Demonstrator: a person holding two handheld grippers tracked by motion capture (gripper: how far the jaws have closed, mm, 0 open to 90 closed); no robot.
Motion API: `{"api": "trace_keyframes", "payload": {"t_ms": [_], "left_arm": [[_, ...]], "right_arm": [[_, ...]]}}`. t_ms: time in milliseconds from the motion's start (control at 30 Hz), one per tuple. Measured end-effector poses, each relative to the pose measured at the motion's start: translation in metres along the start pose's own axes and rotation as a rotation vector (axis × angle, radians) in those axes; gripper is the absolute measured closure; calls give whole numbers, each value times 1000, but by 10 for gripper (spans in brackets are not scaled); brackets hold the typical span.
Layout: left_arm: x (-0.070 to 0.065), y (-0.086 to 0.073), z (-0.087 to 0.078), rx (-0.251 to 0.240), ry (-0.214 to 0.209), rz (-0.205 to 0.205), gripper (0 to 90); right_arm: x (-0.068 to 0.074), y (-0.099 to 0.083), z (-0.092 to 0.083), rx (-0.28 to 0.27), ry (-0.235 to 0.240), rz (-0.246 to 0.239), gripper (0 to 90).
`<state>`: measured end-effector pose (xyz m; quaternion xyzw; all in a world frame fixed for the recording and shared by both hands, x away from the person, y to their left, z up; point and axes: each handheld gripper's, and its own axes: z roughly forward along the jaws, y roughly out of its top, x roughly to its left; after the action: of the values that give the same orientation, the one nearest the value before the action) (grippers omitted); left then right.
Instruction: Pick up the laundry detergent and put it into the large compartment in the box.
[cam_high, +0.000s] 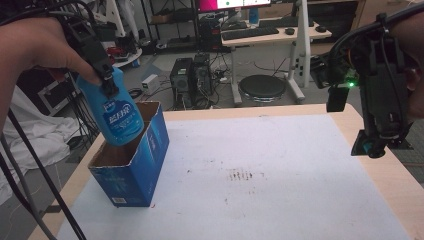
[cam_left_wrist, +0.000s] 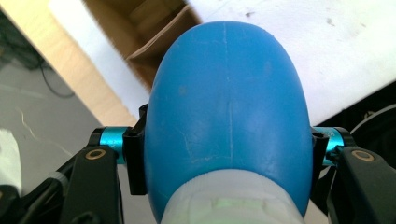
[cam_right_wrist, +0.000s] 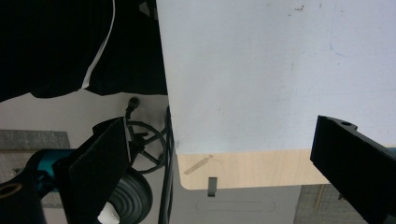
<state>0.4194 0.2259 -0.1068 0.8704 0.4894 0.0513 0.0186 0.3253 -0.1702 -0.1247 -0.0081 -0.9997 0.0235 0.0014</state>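
My left gripper (cam_high: 107, 82) is shut on a blue bottle (cam_high: 117, 117) with a white label, holding it by its upper part at the table's left side. The bottle's lower end dips into the open top of a blue cardboard box (cam_high: 150, 160) standing upright there. In the left gripper view the bottle (cam_left_wrist: 226, 102) sits between both jaws of the left gripper (cam_left_wrist: 226, 144), its white cap toward the camera and the box's brown inside (cam_left_wrist: 154, 28) beyond it. My right gripper (cam_high: 352, 122) hangs open and holds nothing above the table's right edge; the right gripper view shows the right gripper (cam_right_wrist: 224, 163) with its jaws far apart.
A white sheet (cam_high: 280, 165) with a dark smudge covers the wooden table (cam_high: 385, 170). Beyond the far edge stand a black round stool (cam_high: 262, 87), computer towers (cam_high: 192, 75) and a desk (cam_high: 275, 35). Cables (cam_high: 30, 170) trail down at the left.
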Motion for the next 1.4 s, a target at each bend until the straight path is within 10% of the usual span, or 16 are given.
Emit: {"api": "trace_keyframes", "payload": {"t_ms": [367, 700, 1067, 1400], "left_arm": [[17, 0, 28, 32, -7, -139, 383], [23, 1, 55, 63, -27, -168, 383], [23, 3, 101, 86, -60, -120, 382], [14, 3, 136, 117, -55, 68, 383]], "right_arm": [[-2, 0, 1, 2, 3, 3, 38], [-3, -1, 2, 0, 5, 11, 38], [-3, -3, 3, -5, 9, 16, 37], [-4, -5, 5, -8, 13, 23, 37]]}}
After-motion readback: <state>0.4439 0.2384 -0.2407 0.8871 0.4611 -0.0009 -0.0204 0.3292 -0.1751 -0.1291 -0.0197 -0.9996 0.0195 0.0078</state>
